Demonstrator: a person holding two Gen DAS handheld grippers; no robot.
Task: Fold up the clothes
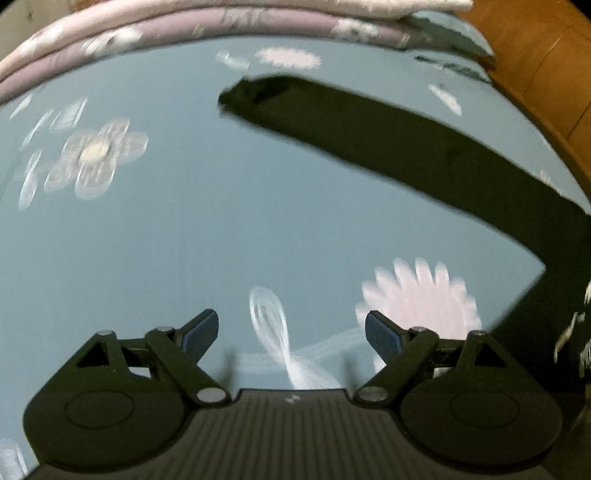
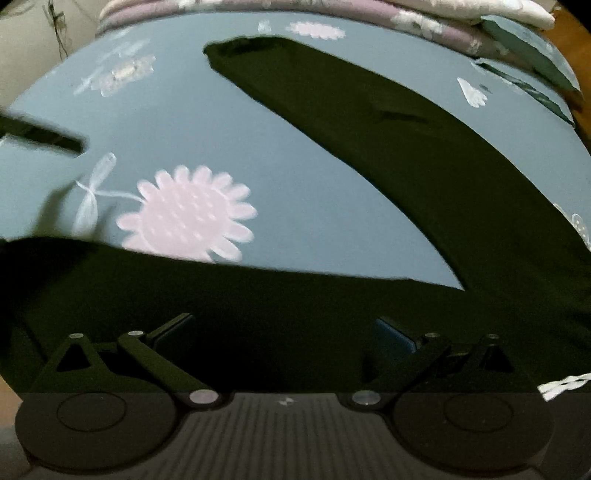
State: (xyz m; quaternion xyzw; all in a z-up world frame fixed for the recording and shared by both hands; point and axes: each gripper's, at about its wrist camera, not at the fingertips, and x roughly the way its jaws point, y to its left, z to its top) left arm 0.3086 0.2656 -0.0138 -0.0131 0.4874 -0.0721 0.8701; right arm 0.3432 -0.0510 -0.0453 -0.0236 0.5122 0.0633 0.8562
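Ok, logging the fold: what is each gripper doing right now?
Left gripper: open, empty, over the blue floral bedsheet.
Right gripper: open, empty, over the dark garment.

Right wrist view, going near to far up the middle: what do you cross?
Open right tool → dark garment body → blue-grey floral bedsheet → long dark sleeve → pale pink printed flower → folded mauve and cream quilts at the far edge.
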